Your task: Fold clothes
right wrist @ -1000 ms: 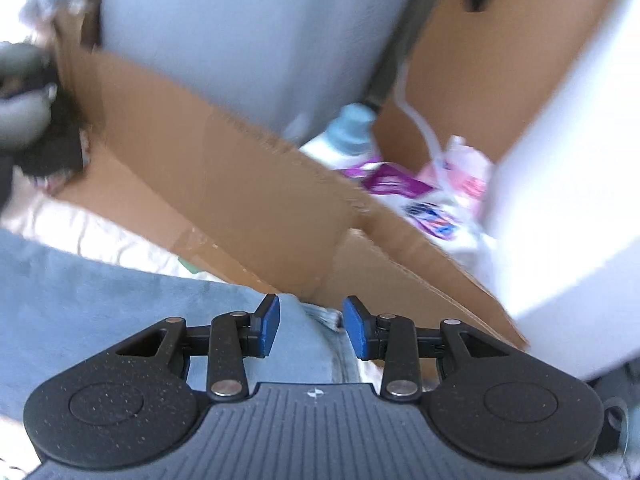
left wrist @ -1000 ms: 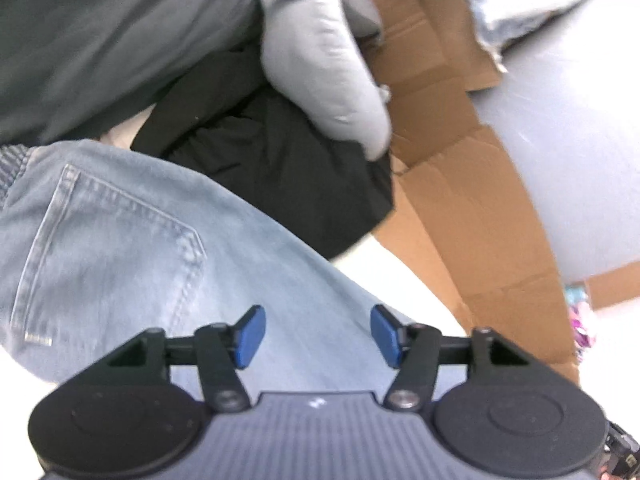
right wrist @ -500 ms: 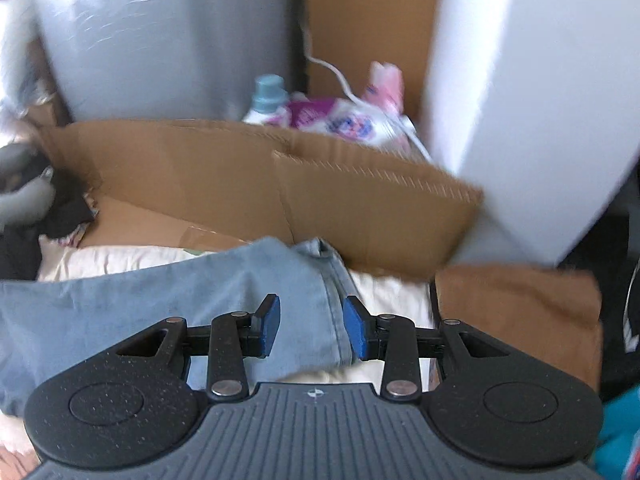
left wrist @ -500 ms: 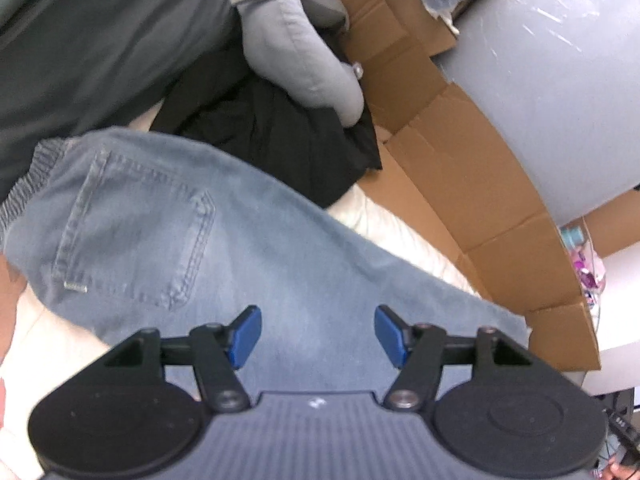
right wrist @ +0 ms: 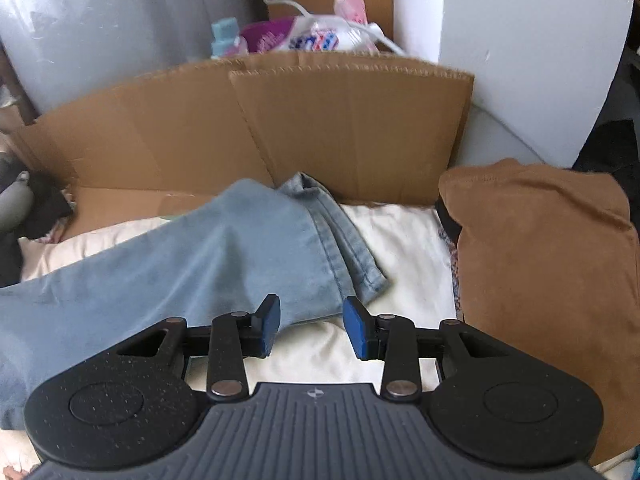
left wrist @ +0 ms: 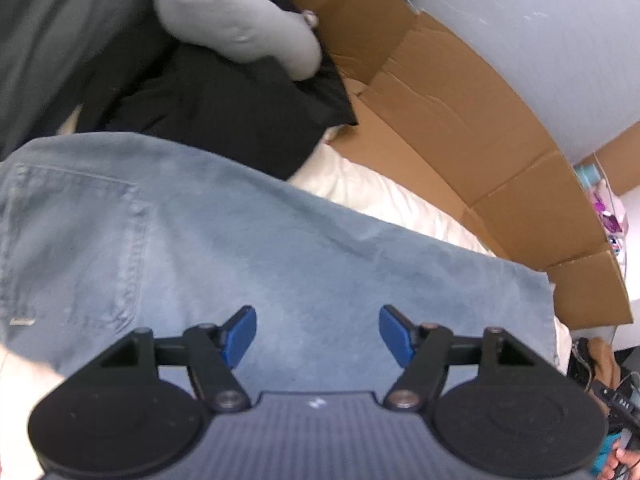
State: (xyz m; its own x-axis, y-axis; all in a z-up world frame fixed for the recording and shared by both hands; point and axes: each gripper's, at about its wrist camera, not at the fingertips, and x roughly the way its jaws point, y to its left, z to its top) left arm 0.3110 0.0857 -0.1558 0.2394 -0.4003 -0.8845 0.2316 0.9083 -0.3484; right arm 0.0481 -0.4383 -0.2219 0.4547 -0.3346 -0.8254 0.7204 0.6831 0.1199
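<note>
Hand-held gripper [right wrist: 311, 330] hovering over jeans hem [right wrist: 352, 248], blue pads apart, nothing between.
Light denim jeans [right wrist: 168, 264] spread on cream bedding [right wrist: 404, 236]; brown folded garment [right wrist: 540, 264] at right; cardboard [right wrist: 320, 128] upright behind.

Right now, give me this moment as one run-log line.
stage: reaching for jeans | left gripper: open, just widened, over seat, nothing held | right gripper: open, near leg hem | brown garment: beside, folded

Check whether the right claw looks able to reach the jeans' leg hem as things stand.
Probably yes: the right claw stands open just short of the jeans' hem, which lies exposed on the cream bedding with nothing between.
</note>
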